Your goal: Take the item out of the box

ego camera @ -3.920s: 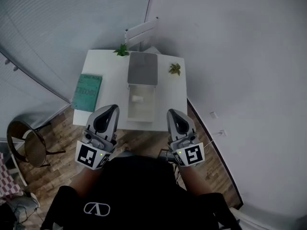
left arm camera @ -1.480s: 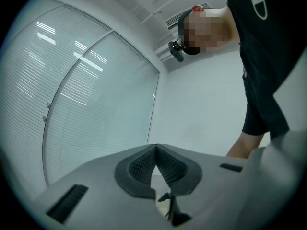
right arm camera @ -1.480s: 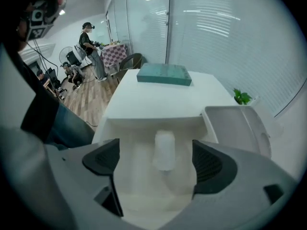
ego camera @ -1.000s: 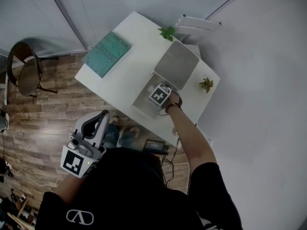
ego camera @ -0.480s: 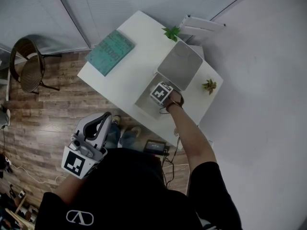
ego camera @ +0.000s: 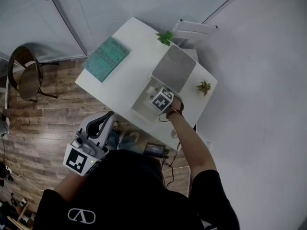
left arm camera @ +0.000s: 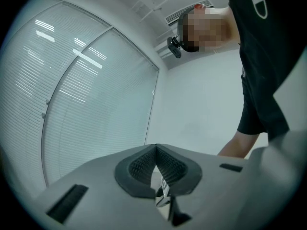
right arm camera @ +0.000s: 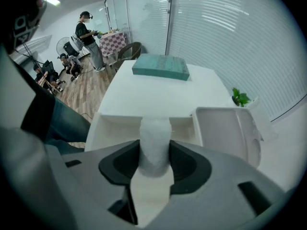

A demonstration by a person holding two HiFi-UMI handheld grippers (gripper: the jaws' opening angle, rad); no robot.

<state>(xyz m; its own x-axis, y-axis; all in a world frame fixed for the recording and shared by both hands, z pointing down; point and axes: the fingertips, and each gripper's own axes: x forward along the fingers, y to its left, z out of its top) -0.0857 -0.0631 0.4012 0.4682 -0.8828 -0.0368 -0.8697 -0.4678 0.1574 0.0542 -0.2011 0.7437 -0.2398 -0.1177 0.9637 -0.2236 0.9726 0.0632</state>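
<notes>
An open white box [ego camera: 138,105] stands on the white table [ego camera: 125,47], its lid [ego camera: 173,68] folded back. My right gripper [right arm camera: 154,150] reaches down into the box, and its pads press on a white, soft-looking roll [right arm camera: 154,135] standing upright between them. From the head view only the marker cube [ego camera: 163,100] of that gripper shows above the box. My left gripper [ego camera: 106,118] hangs beside my body over the wooden floor, away from the table. Its jaws [left arm camera: 156,150] meet at the tips with nothing between them.
A teal book [ego camera: 107,57] lies on the table's far left part. Two small green plants [ego camera: 164,36] [ego camera: 204,86] stand near the lid. A chair [ego camera: 26,78] stands on the wooden floor to the left. People [right arm camera: 88,32] stand far off in the room.
Since the oldest frame my right gripper has gone from beside my body into the box. Over the last second it has barely moved there. The left gripper stays low.
</notes>
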